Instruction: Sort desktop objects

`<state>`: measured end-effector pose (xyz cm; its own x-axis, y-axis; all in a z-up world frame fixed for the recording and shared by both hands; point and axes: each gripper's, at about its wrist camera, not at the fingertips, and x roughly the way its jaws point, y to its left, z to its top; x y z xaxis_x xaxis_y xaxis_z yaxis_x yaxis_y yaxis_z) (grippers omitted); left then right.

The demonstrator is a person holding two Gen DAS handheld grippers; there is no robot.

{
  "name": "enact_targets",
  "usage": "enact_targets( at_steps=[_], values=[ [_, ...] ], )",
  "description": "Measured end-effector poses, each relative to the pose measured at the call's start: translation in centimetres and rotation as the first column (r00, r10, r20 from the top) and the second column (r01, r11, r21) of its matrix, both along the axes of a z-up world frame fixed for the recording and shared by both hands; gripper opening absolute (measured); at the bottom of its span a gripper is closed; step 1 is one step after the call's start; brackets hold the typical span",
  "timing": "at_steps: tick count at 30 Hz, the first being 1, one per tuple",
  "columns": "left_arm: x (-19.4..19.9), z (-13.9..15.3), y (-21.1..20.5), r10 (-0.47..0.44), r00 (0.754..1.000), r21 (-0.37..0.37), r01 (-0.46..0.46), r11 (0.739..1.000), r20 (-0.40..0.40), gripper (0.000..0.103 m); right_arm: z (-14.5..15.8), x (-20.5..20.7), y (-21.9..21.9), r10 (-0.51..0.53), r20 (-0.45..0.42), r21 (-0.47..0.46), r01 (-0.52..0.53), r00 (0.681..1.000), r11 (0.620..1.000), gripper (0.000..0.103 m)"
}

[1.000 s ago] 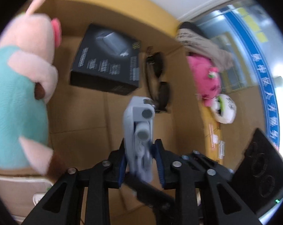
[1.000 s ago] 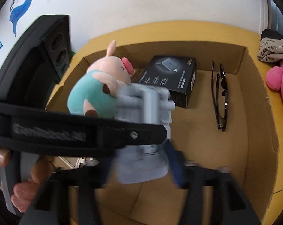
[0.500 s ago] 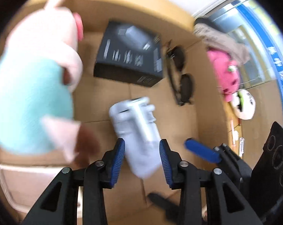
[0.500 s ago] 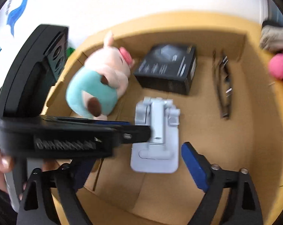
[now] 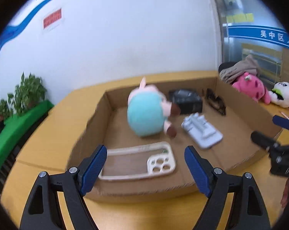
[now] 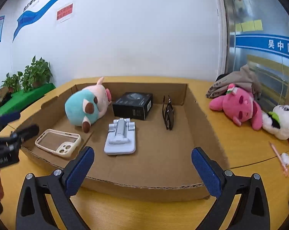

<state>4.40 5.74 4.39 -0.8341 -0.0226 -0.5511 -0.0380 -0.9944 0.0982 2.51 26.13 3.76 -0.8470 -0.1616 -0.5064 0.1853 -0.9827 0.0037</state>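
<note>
A shallow cardboard box (image 6: 203, 113) holds a teal-and-pink plush pig (image 6: 85, 106), a black product box (image 6: 134, 105), folded sunglasses (image 6: 168, 114), a cream phone case (image 6: 58, 142) and a grey folding phone stand (image 6: 120, 137). The stand lies flat on the box floor, also in the left wrist view (image 5: 202, 133). My left gripper (image 5: 145, 167) is open and empty above the box's near left corner. My right gripper (image 6: 142, 169) is open and empty above the box's near edge.
A pink plush (image 6: 238, 107), a panda plush (image 6: 280, 121) and a bundled cloth (image 6: 236, 80) lie on the yellow table (image 6: 236, 149) right of the box. A pink pen (image 6: 279, 158) lies at the right edge. Potted plants (image 6: 33, 72) stand far left.
The grey phone stand was held between the two grippers, then let go; it now lies in the box. Both grippers have opened and pulled back to the box's near side.
</note>
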Motion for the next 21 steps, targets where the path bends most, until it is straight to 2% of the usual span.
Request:
enact_targets(
  at_steps=[1, 3, 4, 6, 8, 11, 12, 13, 21],
  values=[
    [-0.2, -0.8, -0.7, 0.006, 1.000, 0.034, -0.007, 0.999, 0.013, 0.083, -0.4, -0.2, 0.1, -0.004, 0.003, 0.008, 0.004, 1.000, 1.000, 0.103],
    [-0.1, -1.6, -2.0, -0.008, 1.000, 0.121, 0.010, 0.993, -0.010, 0.083, -1.5, -0.5, 0.0, -0.014, 0.001, 0.021, 0.014, 1.000, 1.000, 0.103],
    [-0.1, -1.8, -2.4, -0.006, 1.000, 0.141, 0.010, 0.990, -0.029, 0.084, -1.8, -0.3, 0.1, -0.014, -0.010, 0.010, 0.014, 1.000, 1.000, 0.103],
    [0.2, -2.0, -2.3, -0.001, 0.998, 0.144, 0.010, 0.990, -0.062, 0.088, -2.1, -0.2, 0.1, -0.016, -0.018, 0.010, 0.016, 1.000, 1.000, 0.103],
    [-0.1, -2.1, -2.7, -0.008, 0.999, 0.172, 0.016, 0.985, -0.048, 0.090, -2.2, -0.4, 0.1, -0.012, -0.012, 0.002, 0.012, 1.000, 1.000, 0.103],
    [-0.3, -2.2, -2.6, -0.001, 0.999, 0.173, 0.009, 0.985, -0.043, 0.093, -2.1, -0.5, 0.0, -0.012, -0.012, 0.004, 0.012, 1.000, 1.000, 0.103],
    [-0.3, -2.2, -2.7, 0.009, 0.999, 0.170, -0.002, 0.985, -0.037, 0.096, -2.1, -0.5, 0.0, -0.017, -0.012, 0.007, 0.017, 1.000, 1.000, 0.103],
    [-0.4, -2.3, -2.7, 0.024, 0.999, 0.168, -0.019, 0.986, -0.028, 0.103, -2.1, -0.5, -0.1, -0.024, -0.010, 0.011, 0.024, 1.000, 1.000, 0.103],
    [-0.8, -2.7, -2.6, 0.037, 0.999, 0.169, -0.033, 0.985, -0.024, 0.103, -2.1, -0.5, -0.1, -0.029, -0.008, 0.013, 0.029, 1.000, 0.999, 0.103]
  ],
)
